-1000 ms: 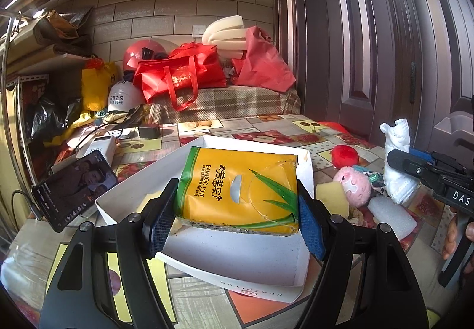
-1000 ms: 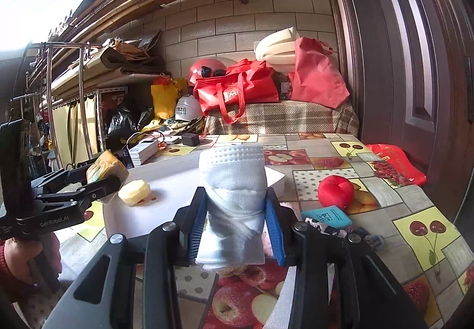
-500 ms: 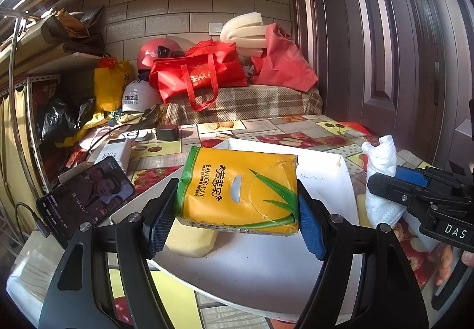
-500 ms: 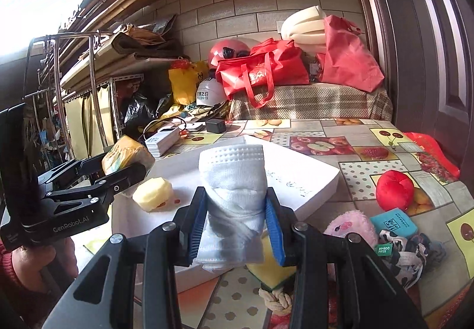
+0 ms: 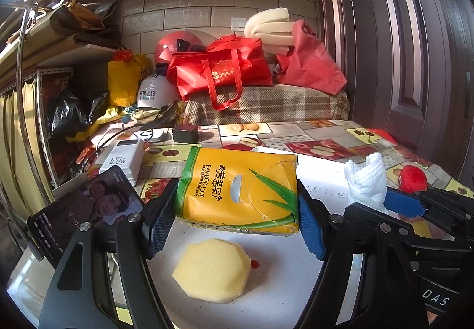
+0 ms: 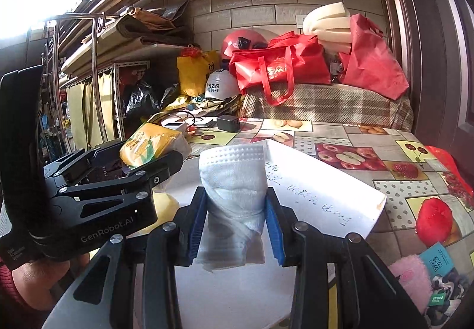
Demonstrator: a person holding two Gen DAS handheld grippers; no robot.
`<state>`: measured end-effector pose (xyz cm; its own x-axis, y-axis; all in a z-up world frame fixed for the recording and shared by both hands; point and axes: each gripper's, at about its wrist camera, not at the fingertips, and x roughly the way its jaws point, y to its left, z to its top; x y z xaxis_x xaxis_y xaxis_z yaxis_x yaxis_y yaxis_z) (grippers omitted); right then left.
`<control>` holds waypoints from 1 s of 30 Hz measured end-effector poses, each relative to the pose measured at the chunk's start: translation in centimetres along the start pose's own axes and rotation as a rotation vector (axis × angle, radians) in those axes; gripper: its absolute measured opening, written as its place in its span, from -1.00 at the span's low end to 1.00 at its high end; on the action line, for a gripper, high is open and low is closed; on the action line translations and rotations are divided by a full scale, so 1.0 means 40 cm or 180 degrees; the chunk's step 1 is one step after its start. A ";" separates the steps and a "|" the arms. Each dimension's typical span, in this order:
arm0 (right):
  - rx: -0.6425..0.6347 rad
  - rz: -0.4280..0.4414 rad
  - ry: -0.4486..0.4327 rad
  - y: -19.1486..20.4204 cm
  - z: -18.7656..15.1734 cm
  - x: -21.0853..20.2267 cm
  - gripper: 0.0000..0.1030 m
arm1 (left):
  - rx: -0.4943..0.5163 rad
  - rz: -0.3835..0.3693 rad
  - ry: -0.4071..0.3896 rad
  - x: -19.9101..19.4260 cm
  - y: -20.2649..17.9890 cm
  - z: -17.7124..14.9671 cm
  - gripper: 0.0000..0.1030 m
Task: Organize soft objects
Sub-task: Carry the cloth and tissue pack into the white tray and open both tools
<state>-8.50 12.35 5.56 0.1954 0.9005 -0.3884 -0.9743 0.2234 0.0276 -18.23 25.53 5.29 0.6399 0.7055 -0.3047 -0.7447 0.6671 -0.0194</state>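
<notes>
I've carried both loads over the white box (image 5: 296, 284). Left gripper (image 5: 237, 222) clamps the squashy tissue pack (image 5: 237, 189) by its ends; right gripper (image 6: 235, 228) pinches the limp white cloth (image 6: 234, 192). Yellow sponge (image 5: 211, 269) at six o'clock.

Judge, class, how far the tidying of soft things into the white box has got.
Done: one yellow sponge lies in the white box. In hand: the left gripper clamps the tissue pack and the right gripper the white cloth, both over the box. Left: the red ball and pink plush on the table.
</notes>
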 end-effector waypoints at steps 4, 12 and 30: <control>0.0092 -0.0049 0.0074 -0.016 0.010 0.033 -0.25 | -0.0016 0.0072 -0.0022 0.018 0.007 0.005 0.44; 0.0225 -0.0085 0.0233 -0.034 0.013 0.064 -0.25 | -0.0012 0.0146 -0.0061 0.029 0.005 0.009 0.45; 0.0419 -0.0264 0.0193 -0.055 0.015 0.063 0.66 | -0.0167 0.0314 -0.0031 0.035 0.025 0.009 1.00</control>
<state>-5.81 14.33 5.08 0.2636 0.8537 -0.4492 -0.9313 0.3466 0.1122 -18.01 27.27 5.17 0.5646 0.7696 -0.2982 -0.8129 0.5810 -0.0397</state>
